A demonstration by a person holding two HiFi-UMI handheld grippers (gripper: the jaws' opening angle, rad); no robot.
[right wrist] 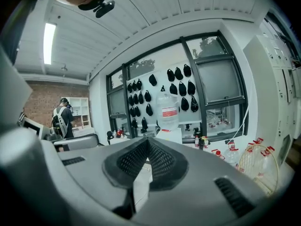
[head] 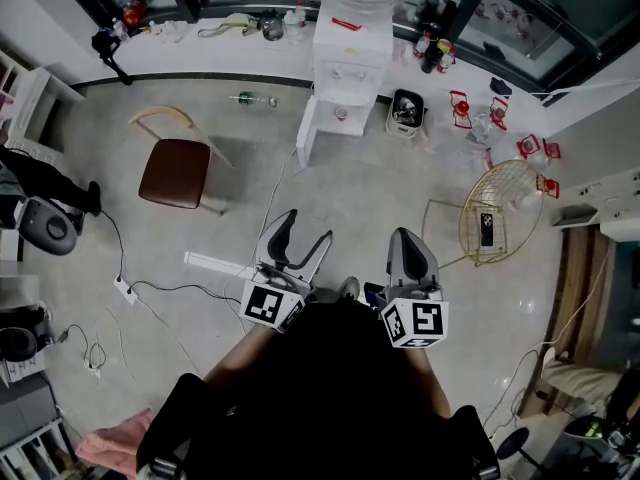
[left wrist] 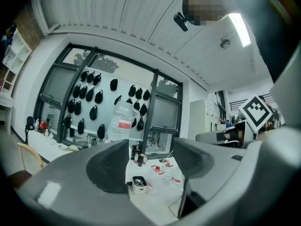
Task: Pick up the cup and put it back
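What looks like a clear cup (head: 481,126) stands on the floor far ahead to the right, among small red-and-white items; it also shows small in the right gripper view (right wrist: 231,149). Both grippers are held close to the person's body, well short of it. My left gripper (head: 303,240) is open, and in its own view the two jaws (left wrist: 151,161) stand apart with nothing between them. My right gripper (head: 406,240) is shut, its pads meeting at the tip (right wrist: 148,142) on nothing.
A brown chair (head: 175,171) stands on the floor at the left. A white water dispenser (head: 345,63) with a big bottle is straight ahead, a small bin (head: 406,111) beside it. A gold wire basket (head: 500,213) is at the right. Cables and a power strip (head: 125,288) lie at the left.
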